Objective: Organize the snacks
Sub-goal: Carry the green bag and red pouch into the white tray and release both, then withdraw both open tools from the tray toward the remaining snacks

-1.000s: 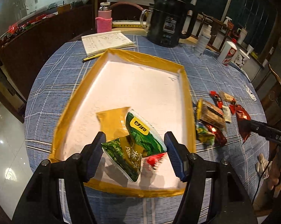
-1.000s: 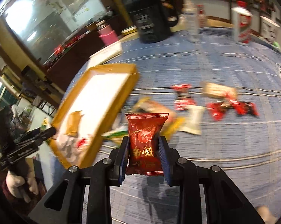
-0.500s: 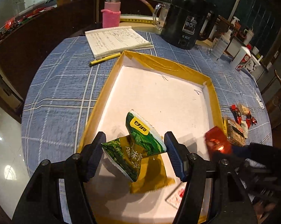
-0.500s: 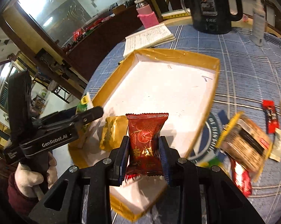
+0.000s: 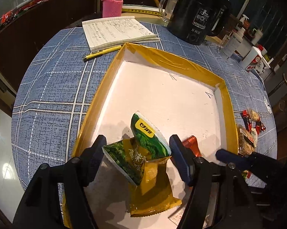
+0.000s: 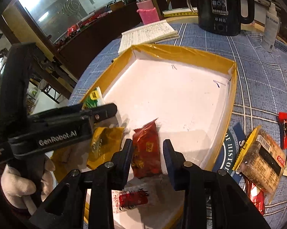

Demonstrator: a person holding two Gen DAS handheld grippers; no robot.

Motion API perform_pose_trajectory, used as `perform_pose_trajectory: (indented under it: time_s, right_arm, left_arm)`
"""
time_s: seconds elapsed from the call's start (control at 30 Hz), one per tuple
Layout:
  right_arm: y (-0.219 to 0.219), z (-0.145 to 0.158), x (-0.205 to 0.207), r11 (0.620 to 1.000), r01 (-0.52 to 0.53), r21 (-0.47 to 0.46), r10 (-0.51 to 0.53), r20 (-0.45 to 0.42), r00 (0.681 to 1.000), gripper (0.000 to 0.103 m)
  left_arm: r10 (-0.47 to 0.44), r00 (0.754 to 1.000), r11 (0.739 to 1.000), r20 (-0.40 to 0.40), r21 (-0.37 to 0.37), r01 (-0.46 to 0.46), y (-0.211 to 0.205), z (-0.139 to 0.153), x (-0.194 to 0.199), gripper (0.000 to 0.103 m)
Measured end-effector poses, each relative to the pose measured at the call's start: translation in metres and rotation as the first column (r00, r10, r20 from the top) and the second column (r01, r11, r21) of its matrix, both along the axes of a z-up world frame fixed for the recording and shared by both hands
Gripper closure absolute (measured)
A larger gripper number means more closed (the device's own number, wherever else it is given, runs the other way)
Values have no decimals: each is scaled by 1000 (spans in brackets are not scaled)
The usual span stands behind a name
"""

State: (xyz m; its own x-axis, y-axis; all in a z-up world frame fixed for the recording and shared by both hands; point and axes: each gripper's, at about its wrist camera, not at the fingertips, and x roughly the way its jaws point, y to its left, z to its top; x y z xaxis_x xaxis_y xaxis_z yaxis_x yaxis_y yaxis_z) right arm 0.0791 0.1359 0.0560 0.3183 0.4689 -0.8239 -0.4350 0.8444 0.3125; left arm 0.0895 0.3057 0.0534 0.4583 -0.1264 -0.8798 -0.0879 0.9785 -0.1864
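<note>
The left gripper (image 5: 136, 153) has its two fingers pressed against a green, glossy plastic snack packet (image 5: 143, 145) with a yellow oval label and white crimped edges; the packet is folded and buckled between the pads, one half tilting up past the fingertips. It hangs above the near end of a shallow white tray with yellow-taped walls (image 5: 181, 62). Just beneath the fingers lies a flat golden-yellow foil packet (image 5: 153, 192), on the tray floor.

The right gripper (image 6: 147, 149) has its fingers spread apart, with a dark red shiny foil packet (image 6: 146, 148) printed in gold lying lengthwise between them on the tray floor; whether the left pad touches it I cannot tell, while the right pad stands clear. Closer in than the fingertips, below them, rests a small white sachet with a red panel (image 6: 132, 200).

Off to the right of those fingers, outside the tray wall on the blue checked tablecloth (image 6: 261, 80), lies a clear-wrapped brown snack with a yellow crimped edge (image 6: 261, 158), with small red wrappers (image 6: 285, 127) beyond it.
</note>
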Motion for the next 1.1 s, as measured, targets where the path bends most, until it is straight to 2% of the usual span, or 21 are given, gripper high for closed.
perform_pose_trajectory:
  time_s: [0.17, 0.37, 0.57, 0.63, 0.93, 1.1]
  right_arm:
    - [-25, 13, -1, 999, 33, 29, -34, 14, 999, 65]
    - [-74, 28, 3, 991, 119, 58, -121, 32, 992, 62]
    - [-127, 32, 5, 975, 213, 63, -215, 33, 976, 60]
    - [-146, 29, 6, 967, 246, 61, -247, 21, 969, 60]
    - [-200, 12, -7, 950, 309, 46, -309, -10, 951, 60]
    - [-221, 7, -13, 942, 332, 40, -332, -25, 943, 60]
  left_arm:
    - [15, 1000, 1000, 8, -27, -14, 0, 6, -4, 35]
    - [20, 1000, 999, 2, -45, -20, -3, 9, -5, 33]
    - [78, 997, 982, 7, -172, -75, 15, 17, -1, 33]
    - [101, 995, 977, 19, -189, -96, 21, 23, -1, 33]
    - [103, 993, 991, 53, -97, -97, 13, 39, -7, 33]
    - [67, 996, 997, 56, 36, -69, -2, 42, -11, 33]
